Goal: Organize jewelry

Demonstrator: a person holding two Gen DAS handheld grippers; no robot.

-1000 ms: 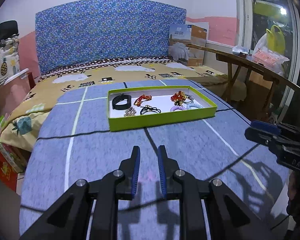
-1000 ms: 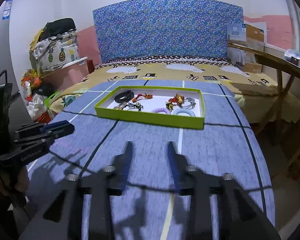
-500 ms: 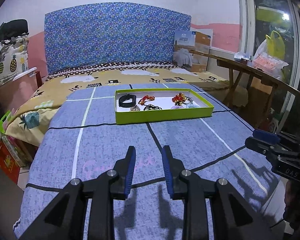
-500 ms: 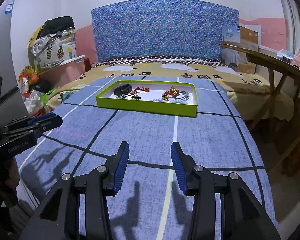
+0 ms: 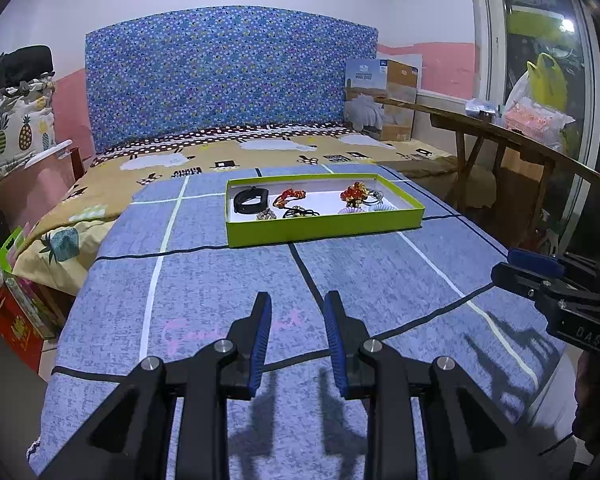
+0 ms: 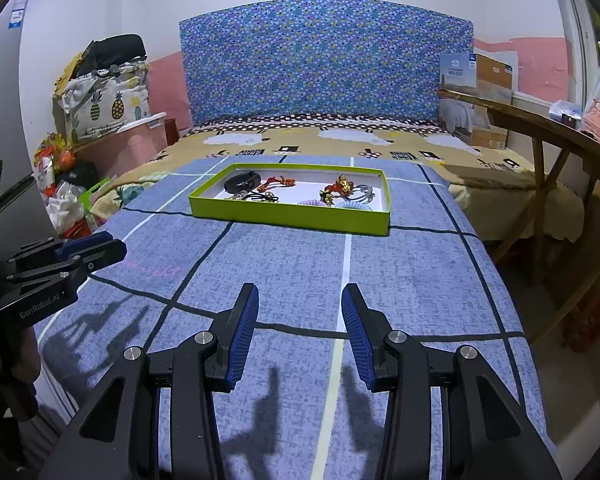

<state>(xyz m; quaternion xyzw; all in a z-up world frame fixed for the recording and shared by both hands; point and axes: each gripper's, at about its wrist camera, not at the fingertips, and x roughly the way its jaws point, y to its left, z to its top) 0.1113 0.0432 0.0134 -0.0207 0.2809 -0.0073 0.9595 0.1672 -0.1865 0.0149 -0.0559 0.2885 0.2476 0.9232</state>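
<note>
- Your left gripper [image 5: 296, 312] hovers over the near end of the blue checked bedspread [image 5: 220, 280], fingers spread with nothing between them.
- The one green tray [image 5: 324, 228] lies straight ahead of both grippers, well apart from them, its long axis running left to right across your reach.
- Inside, left to right, you have: one black band [image 5: 251, 201], one red-orange beaded piece [image 5: 288, 196], a small glittery piece and a black hair tie in front, one red-gold cluster [image 5: 352, 192], and two pale coil ties; the exact count is hard to tell.
- Your right gripper [image 6: 299, 308] is spread wider, also empty, and looks about as far from the tray; neither hand is clearly nearer.
</note>
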